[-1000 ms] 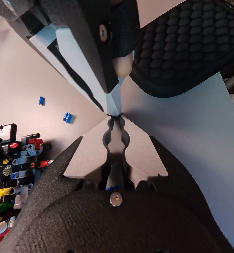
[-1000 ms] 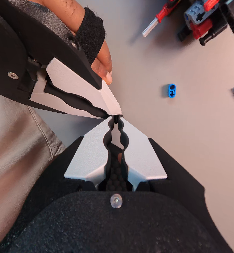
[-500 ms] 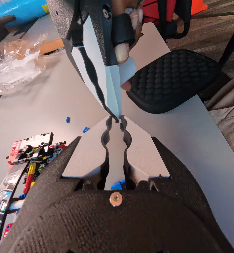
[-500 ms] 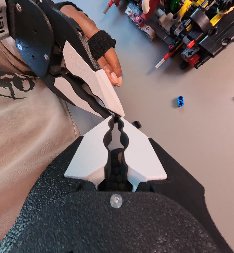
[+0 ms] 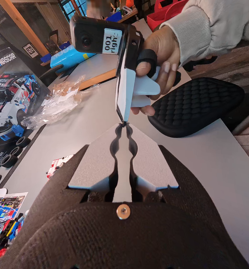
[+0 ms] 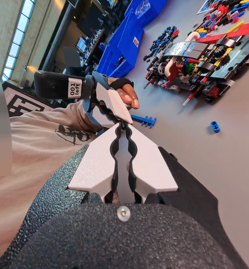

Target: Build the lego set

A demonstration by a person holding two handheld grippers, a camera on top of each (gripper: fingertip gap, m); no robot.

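Observation:
My two grippers meet tip to tip above the grey table (image 5: 193, 167). In the right wrist view my right gripper (image 6: 123, 125) is shut on a small black lego piece (image 6: 123, 126) at its very tips. The left gripper's tip (image 6: 124, 120) comes in from the upper left and touches the same spot. In the left wrist view my left gripper (image 5: 123, 124) has its jaws a narrow gap apart around that black piece (image 5: 123, 123), with the right gripper's tip (image 5: 124, 116) coming down from above. The half-built lego car (image 6: 201, 69) stands on the table to the right.
A blue comb-like piece (image 6: 144, 120) and a blue connector (image 6: 215, 127) lie near the tips. Loose parts (image 6: 222, 13) and blue bins (image 6: 123, 43) lie beyond the car. The set's box (image 5: 9, 87), plastic bags (image 5: 58, 104), tyres (image 5: 9, 160) and a black chair seat (image 5: 196, 110) surround the table. Both grippers' tips are close together, under 4 cm apart.
Both grippers have risen and tilted up from the table with their tips kept together. My left jaws went from tight shut to slightly apart.

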